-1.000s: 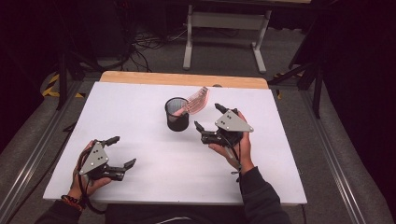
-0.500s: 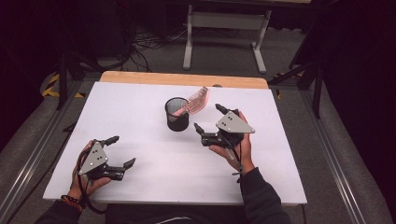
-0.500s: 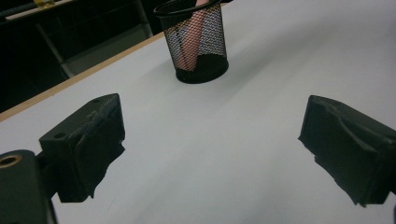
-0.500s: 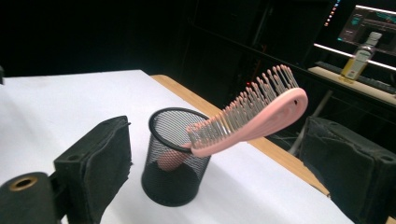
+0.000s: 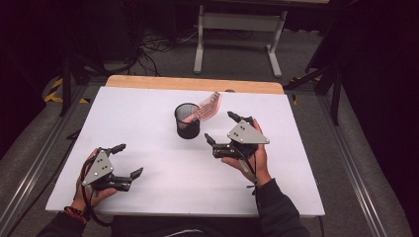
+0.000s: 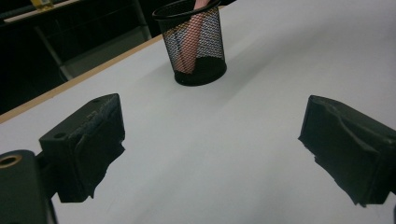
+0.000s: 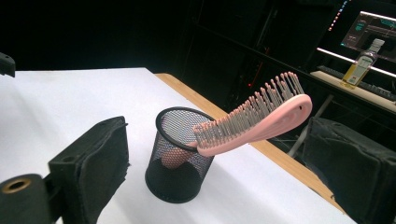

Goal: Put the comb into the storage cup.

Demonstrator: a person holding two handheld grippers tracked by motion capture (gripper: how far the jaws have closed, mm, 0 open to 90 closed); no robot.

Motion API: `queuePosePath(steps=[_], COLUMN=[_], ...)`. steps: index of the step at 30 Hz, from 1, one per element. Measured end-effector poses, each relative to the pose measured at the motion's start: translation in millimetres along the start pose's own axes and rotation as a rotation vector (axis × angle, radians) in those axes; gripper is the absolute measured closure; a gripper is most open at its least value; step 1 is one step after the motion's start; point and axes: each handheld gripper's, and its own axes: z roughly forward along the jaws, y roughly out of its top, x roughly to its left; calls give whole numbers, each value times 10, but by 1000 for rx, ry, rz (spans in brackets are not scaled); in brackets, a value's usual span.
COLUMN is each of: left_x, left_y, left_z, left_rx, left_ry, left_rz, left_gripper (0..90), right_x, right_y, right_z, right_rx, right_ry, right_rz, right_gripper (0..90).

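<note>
With the pink hairbrush (image 7: pixel 252 122) standing handle-down in the black mesh cup (image 7: pixel 180 156) near the table's (image 5: pixel 148 123) far edge, the right gripper (image 5: pixel 223 129) is hanging just beside it, its jaws having just been opening, now wide and holding nothing. To finish cleanly, it is best backing off level, steering clear of the leaning bristle head so the cup isn't tipping. The left gripper (image 5: pixel 126 160) is resting near the front edge, jaws spread wide, empty. No readable writing is showing anywhere.

left tool (image 5: pixel 124 160) open, right tool (image 5: pixel 220 128) just opening
</note>
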Motion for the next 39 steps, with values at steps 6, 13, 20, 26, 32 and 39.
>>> queuePosePath(steps=[6, 13, 20, 26, 32, 39], left_x=[-4, -2, -2, -6, -4, -2], left_y=[2, 1, 3, 5, 6, 6], left_z=[5, -1, -3, -2, -13, -14], left_rx=[3, -2, -4, -4, -9, -9], left_ry=[-4, -7, -3, -5, 0, -4], left_rz=[5, 0, 0, 1, -1, -2], left_gripper=[76, 75, 73, 74, 73, 73], right_x=[-32, -41, -36, -41, -58, -44], right_y=[-18, -20, -28, -55, -108, -162], right_z=[-53, -99, -165, -210, -275, -334], right_rx=[6, 12, 8, 24, 21, 34], right_ry=[0, -4, 16, 12, 5, -6], right_rz=[7, -5, 1, -16, -17, -43], right_gripper=[59, 56, 54, 51, 42, 29])
